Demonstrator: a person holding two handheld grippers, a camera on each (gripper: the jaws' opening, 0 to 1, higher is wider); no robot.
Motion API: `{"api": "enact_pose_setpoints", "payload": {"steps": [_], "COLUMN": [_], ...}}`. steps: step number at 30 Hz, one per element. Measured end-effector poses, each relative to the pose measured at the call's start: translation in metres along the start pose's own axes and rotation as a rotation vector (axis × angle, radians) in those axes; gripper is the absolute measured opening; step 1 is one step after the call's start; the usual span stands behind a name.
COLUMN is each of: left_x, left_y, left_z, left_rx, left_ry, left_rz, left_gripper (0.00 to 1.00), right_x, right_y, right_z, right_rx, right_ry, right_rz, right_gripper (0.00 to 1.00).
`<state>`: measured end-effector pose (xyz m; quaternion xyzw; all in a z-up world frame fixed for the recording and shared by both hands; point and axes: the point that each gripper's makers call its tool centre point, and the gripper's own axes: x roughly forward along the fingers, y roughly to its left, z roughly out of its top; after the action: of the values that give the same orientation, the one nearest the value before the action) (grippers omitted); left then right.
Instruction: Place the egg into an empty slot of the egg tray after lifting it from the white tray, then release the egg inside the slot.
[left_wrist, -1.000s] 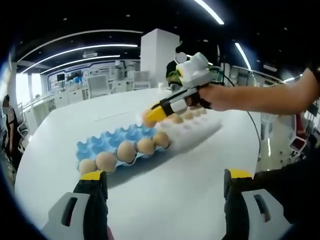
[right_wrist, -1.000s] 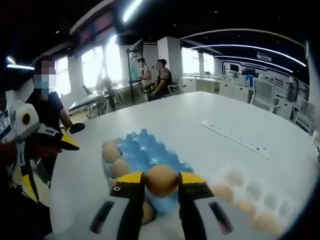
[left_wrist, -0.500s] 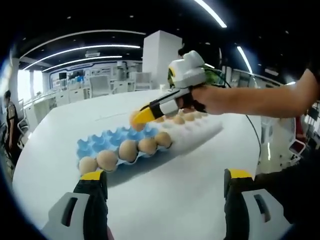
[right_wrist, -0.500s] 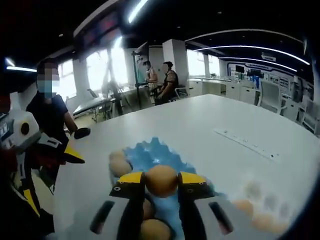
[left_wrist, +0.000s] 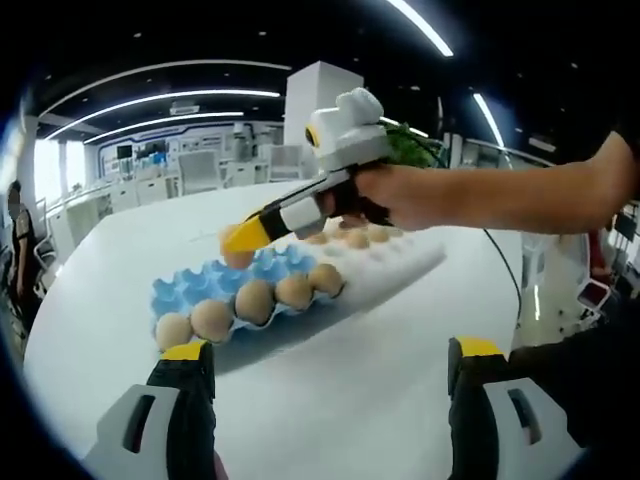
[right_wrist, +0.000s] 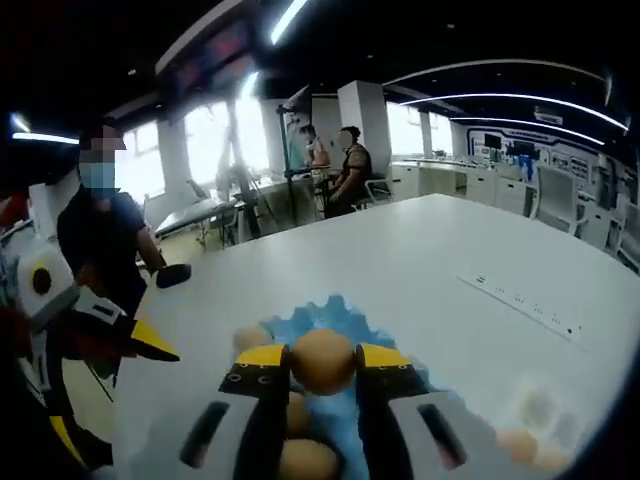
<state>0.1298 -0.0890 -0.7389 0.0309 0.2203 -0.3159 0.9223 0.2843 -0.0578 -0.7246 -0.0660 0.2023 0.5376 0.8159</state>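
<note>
In the right gripper view, the right gripper is clenched on a brown egg, pinched between its yellow-tipped jaws above the blue egg tray. More eggs sit in the slots below the jaws, and the other gripper's yellow tip pokes in from the left.

From the left gripper view, the same right gripper, held by a person's hand, hovers with its egg over the far row of the egg tray. Four eggs fill the near row (the far slots look bare). The white tray lies touching the blue one's end on the white surface, holding several eggs. The left gripper is released, its jaws wide apart and holding nothing.
</note>
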Motion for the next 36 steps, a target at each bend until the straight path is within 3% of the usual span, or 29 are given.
{"api": "enact_pose_setpoints", "payload": {"steps": [15,22,32,36], "left_x": [0.003,0.006,0.011,0.011], "left_y": [0.002,0.004,0.015,0.019], "left_z": [0.004,0.004,0.000,0.002], "left_rx": [-0.031,-0.058,-0.052,-0.059], "left_ry": [-0.003,0.000,0.029,0.031], "left_rz": [-0.009,-0.022,-0.012,-0.013], "left_gripper": [0.99,0.99,0.99,0.99], "right_x": [0.040,0.064,0.085,0.094], "right_y": [0.024,0.024,0.027,0.032], "right_z": [0.000,0.006,0.007,0.003], "right_rx": [0.024,0.019,-0.029,-0.089], "right_ry": [0.017,0.034,0.057,0.088], "right_rz": [0.057,0.077,0.075,0.076], "right_gripper": [0.26,0.26,0.26,0.26]}}
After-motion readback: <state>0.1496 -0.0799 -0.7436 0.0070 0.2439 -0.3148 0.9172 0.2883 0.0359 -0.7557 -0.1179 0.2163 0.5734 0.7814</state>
